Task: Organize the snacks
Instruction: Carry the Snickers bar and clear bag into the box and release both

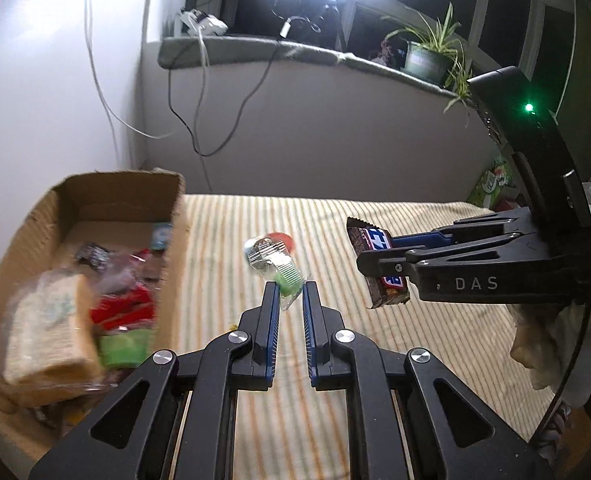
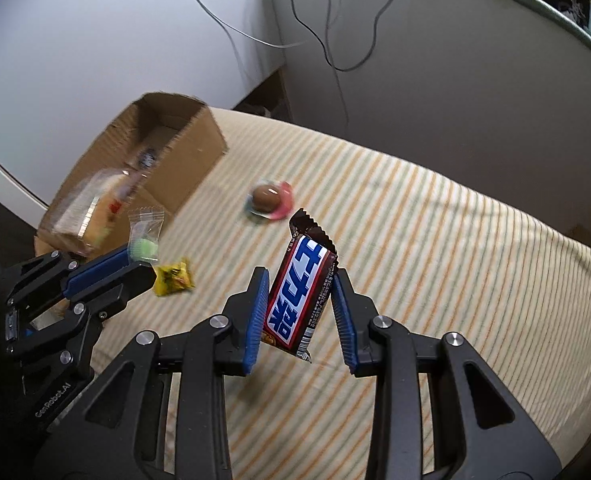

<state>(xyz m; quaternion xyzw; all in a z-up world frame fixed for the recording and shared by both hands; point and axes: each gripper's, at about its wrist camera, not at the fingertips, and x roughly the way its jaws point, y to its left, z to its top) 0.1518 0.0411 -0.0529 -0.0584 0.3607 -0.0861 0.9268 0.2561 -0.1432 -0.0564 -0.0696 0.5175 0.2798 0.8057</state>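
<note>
Left tool [image 1: 289, 292] pinches a clear-wrapped green candy [image 1: 287, 280]; right tool [image 2: 299, 300] clamps a chocolate bar [image 2: 301, 300]. Both hang above the striped bed [image 2: 435, 240]. Carry each over the cardboard box [image 1: 107, 192], far left, releasing low inside.

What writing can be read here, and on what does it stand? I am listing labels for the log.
"DAS": on the side of the right gripper.
"GenRobot.AI": on the body of the left gripper.
Chocolate bar: large white and blue characters, not Latin letters; fine print too small to read.
Green candy wrapper: no readable text.
Snacks in the cardboard box: too blurred.
</note>
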